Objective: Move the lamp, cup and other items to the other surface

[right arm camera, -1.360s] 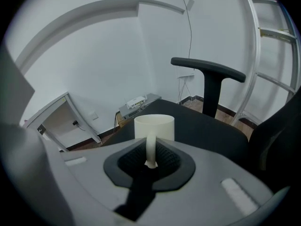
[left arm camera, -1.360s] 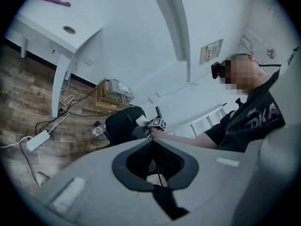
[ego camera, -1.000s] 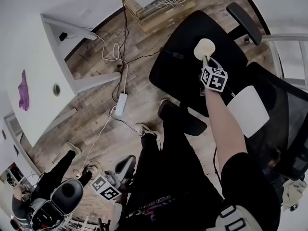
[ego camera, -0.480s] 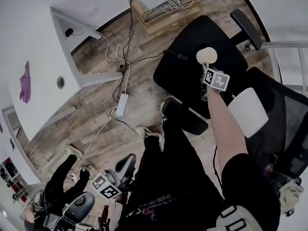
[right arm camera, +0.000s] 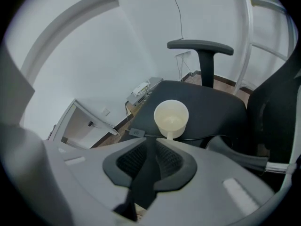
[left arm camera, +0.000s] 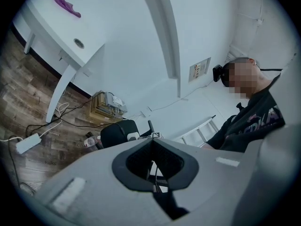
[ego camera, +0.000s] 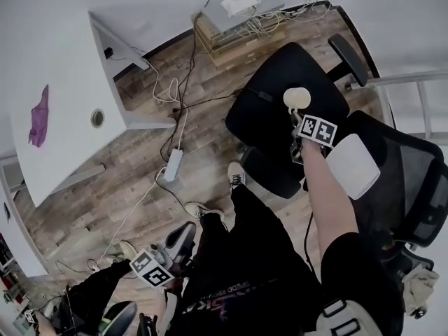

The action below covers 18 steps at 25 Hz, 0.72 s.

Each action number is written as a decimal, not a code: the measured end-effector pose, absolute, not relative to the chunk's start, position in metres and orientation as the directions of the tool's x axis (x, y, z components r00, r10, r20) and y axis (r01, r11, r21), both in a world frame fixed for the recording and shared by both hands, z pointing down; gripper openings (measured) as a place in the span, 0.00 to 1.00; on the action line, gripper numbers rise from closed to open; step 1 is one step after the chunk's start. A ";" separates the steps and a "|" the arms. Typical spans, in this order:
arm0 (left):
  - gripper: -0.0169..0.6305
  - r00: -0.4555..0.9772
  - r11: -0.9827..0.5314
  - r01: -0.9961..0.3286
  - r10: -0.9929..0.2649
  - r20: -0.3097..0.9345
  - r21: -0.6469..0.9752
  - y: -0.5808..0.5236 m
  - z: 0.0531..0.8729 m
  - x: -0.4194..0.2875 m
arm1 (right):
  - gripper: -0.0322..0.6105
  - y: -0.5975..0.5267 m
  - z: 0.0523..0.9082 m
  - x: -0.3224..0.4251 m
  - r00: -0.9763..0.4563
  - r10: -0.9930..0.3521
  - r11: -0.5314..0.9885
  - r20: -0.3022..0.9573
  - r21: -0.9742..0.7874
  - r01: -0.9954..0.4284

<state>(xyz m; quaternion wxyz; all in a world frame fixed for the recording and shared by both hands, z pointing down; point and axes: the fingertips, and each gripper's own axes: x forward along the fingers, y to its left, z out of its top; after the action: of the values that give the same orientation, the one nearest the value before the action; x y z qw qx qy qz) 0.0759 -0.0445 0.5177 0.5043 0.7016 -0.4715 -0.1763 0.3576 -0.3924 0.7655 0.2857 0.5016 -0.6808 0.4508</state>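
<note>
— Wood floor [ego camera: 133, 187] fills most of the head view; what stands on it?

— Largest is a white desk [ego camera: 63, 138] at the left; next, a black chair [ego camera: 269, 110] at the upper right, its seat bare and its mesh back off to the lower right; the person's dark legs [ego camera: 245, 257] run up the middle from the bottom edge.

— And the smaller things?

— A white pad [ego camera: 353, 166] sits against the mesh back, just right of the person's right forearm; a box [ego camera: 234, 16] crowded with cables stands by the wall at the top; a power strip [ego camera: 173, 165] lies on the planks between desk and chair; a purple cloth [ego camera: 39, 116] lies on the desk near its left edge.

— How do the grippers stand?

— The left gripper [left arm camera: 151, 141] is low beside the person's left leg; its own view shows the jaws together with nothing between them; the right gripper [right arm camera: 153, 142] reaches out over the seat, pointing steeply down; its jaws have just been closing and pinch the cup's handle at their tips.

— Where is the cup?

— The cup [ego camera: 297, 98] is cream and upright, its mouth open to both cameras; it is over the seat, right of the middle, just beyond the marker cube [ego camera: 318, 129]; whether its base touches the seat cannot be told.
</note>
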 end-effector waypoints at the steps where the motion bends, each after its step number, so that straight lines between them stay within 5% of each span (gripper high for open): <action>1: 0.02 0.495 -0.059 -0.484 -0.841 0.218 0.873 -0.041 0.515 0.070 | 0.12 -0.388 0.754 0.357 -0.323 -0.442 0.096 0.837 -0.313 -0.945; 2: 0.02 0.498 -0.072 -0.484 -0.842 0.207 0.872 -0.038 0.512 0.065 | 0.05 -0.384 0.742 0.358 -0.311 -0.462 0.100 0.831 -0.299 -0.949; 7: 0.02 0.502 -0.131 -0.483 -0.852 0.151 0.866 -0.017 0.498 0.036 | 0.05 -0.359 0.656 0.351 -0.303 -0.581 0.210 0.756 -0.220 -0.953; 11: 0.02 0.486 -0.154 -0.483 -0.866 0.118 0.862 0.001 0.485 0.013 | 0.05 -0.327 0.586 0.314 -0.433 -0.616 0.372 0.658 -0.241 -0.896; 18: 0.02 0.458 -0.210 -0.497 -0.887 0.049 0.842 0.041 0.465 -0.028 | 0.05 -0.217 0.518 0.176 -0.733 -0.410 0.657 0.542 -0.382 -0.650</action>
<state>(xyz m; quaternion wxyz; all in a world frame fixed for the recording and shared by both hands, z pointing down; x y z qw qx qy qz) -0.0283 0.0414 0.4648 0.4216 0.7426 -0.4661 -0.2316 0.1761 -0.2175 0.5176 0.2094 0.2992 -0.8858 0.2865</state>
